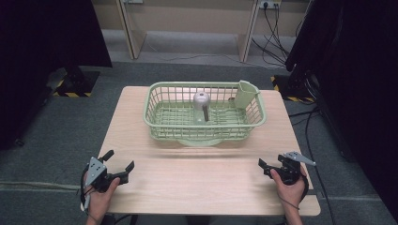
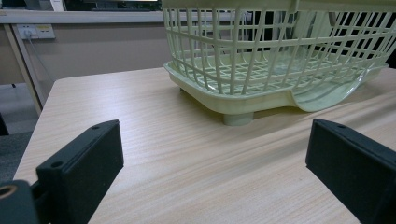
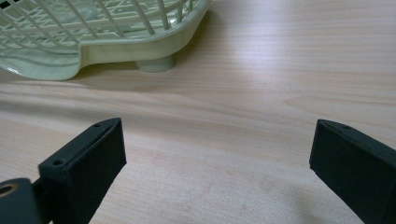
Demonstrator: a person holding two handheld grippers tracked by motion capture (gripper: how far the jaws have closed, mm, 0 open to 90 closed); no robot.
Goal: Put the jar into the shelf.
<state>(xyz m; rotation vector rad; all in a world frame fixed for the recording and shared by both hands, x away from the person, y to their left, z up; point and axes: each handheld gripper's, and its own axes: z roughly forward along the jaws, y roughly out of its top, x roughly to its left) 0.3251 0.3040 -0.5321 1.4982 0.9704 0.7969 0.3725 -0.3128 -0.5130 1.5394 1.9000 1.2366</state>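
Note:
A pale green slatted dish basket point(image 1: 161, 106) stands at the back middle of the wooden table point(image 1: 197, 180). Inside it lies a shiny metal ladle point(image 1: 202, 101), bowl facing up, and a green cutlery cup point(image 1: 245, 93) hangs in its right corner. My left gripper point(image 1: 119, 160) is held low at the table's front left, open and holding nothing. At the front right, my right gripper point(image 1: 271, 162) is open and also holds nothing. In the left gripper view the jaws point(image 2: 215, 168) stand wide apart facing the basket point(image 2: 233, 60). The right gripper view shows spread jaws point(image 3: 217, 172) over bare wood, near the basket's foot point(image 3: 156, 63).
Dark panels stand on the floor at both sides of the table. Behind it are desk legs point(image 1: 129, 33), loose cables point(image 1: 272, 42) and a wall socket point(image 2: 35, 31). Bare wood lies between the basket and the grippers.

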